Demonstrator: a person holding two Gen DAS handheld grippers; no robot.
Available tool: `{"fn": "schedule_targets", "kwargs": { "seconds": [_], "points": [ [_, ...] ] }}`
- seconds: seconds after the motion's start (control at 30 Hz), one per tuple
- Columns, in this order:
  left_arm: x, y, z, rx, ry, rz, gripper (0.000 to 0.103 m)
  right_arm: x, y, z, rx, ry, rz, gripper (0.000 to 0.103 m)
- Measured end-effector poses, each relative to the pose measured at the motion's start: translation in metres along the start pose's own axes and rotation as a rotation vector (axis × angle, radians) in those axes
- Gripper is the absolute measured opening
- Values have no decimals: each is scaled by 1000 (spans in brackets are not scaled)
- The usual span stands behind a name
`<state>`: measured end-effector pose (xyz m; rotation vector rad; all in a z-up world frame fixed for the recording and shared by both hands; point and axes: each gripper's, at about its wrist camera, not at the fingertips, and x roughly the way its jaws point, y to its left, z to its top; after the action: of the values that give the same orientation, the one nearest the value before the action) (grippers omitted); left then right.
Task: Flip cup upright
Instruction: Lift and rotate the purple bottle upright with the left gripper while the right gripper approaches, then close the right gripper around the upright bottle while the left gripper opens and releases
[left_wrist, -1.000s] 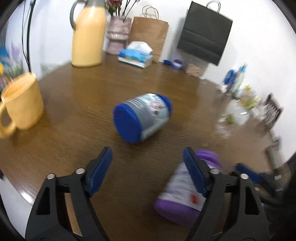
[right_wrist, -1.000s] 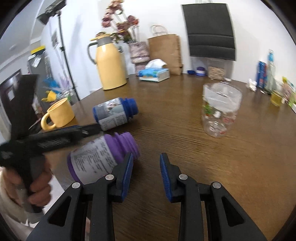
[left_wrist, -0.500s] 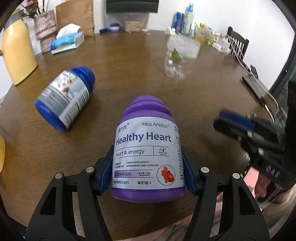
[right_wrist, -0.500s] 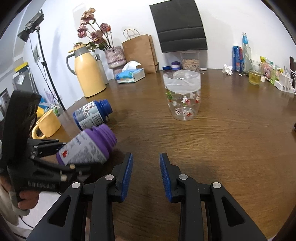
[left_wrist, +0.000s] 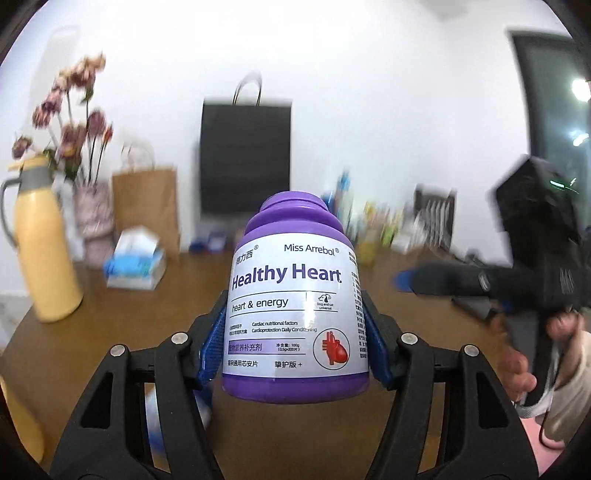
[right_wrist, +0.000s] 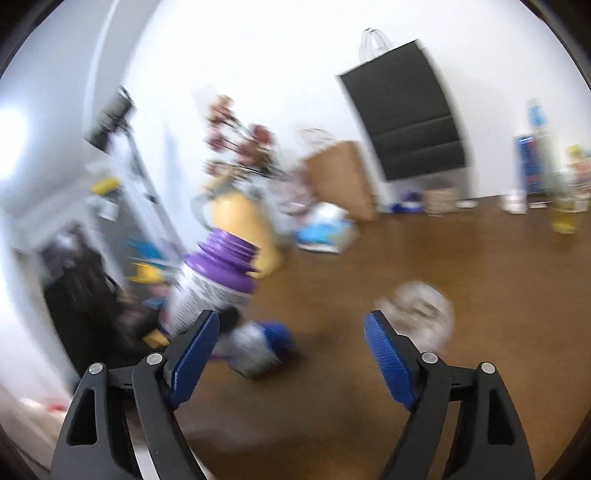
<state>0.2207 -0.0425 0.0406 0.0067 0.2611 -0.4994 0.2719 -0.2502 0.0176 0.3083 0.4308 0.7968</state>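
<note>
- Left gripper (left_wrist: 295, 332) clamps the purple plastic supplement bottle (left_wrist: 295, 314) upright, clear above the brown wooden table (left_wrist: 92, 339).
- Right gripper (right_wrist: 291, 354) is spread wide, holding nothing.
- Transparent printed cup (right_wrist: 421, 314) (blurred) sits on the table, right of the bottle.

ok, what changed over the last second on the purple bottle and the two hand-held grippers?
The left hand-held gripper closed on the purple Healthy Heart bottle, which had been lying on the table, lifted it and turned it cap-up. The right hand-held gripper opened wider and holds nothing. The blue bottle still lies on its side; the yellow thermos stays put.
</note>
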Motion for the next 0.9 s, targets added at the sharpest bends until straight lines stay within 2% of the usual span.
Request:
{"fn": "schedule_targets", "kwargs": {
  "seconds": [0.1, 0.17, 0.27, 0.3, 0.37, 0.43, 0.5, 0.6, 0.67, 0.7, 0.73, 0.77, 0.83, 0.9],
  "points": [
    [26, 8, 16, 0, -14, 11, 60, 28, -3, 35, 35, 39, 87, 85],
    [44, 17, 28, -17, -24, 30, 60, 56, -6, 61, 54, 99, 150, 85],
    [57, 35, 41, -47, -63, -2, 60, 94, -25, 90, 138, 169, 195, 85],
    [64, 39, 45, -48, -65, 6, 60, 104, -32, 95, 172, 179, 202, 83],
    [77, 45, 53, -50, -66, 22, 60, 121, -42, 104, 214, 213, 268, 71],
    [85, 52, 58, -64, -74, 2, 60, 135, -50, 108, 240, 226, 299, 70],
    [91, 55, 58, -75, -67, 0, 60, 141, -52, 111, 225, 217, 279, 68],
    [104, 63, 57, -100, -15, -18, 63, 144, -46, 116, 143, 202, 190, 68],
    [111, 71, 56, -127, 14, -37, 80, 143, -35, 117, 14, 165, 100, 68],
    [115, 77, 56, -148, 38, -65, 81, 142, -32, 117, -46, 146, 48, 68],
    [121, 85, 57, -175, 67, -100, 81, 141, -24, 115, -142, 119, -22, 68],
    [129, 95, 57, -219, 108, -135, 81, 142, -20, 113, -204, 104, -45, 68],
    [137, 102, 57, -263, 149, -196, 79, 146, -15, 107, -278, 103, -40, 68],
    [144, 101, 55, -244, 160, -200, 66, 152, -15, 103, -297, 118, -44, 68]
  ]
}}
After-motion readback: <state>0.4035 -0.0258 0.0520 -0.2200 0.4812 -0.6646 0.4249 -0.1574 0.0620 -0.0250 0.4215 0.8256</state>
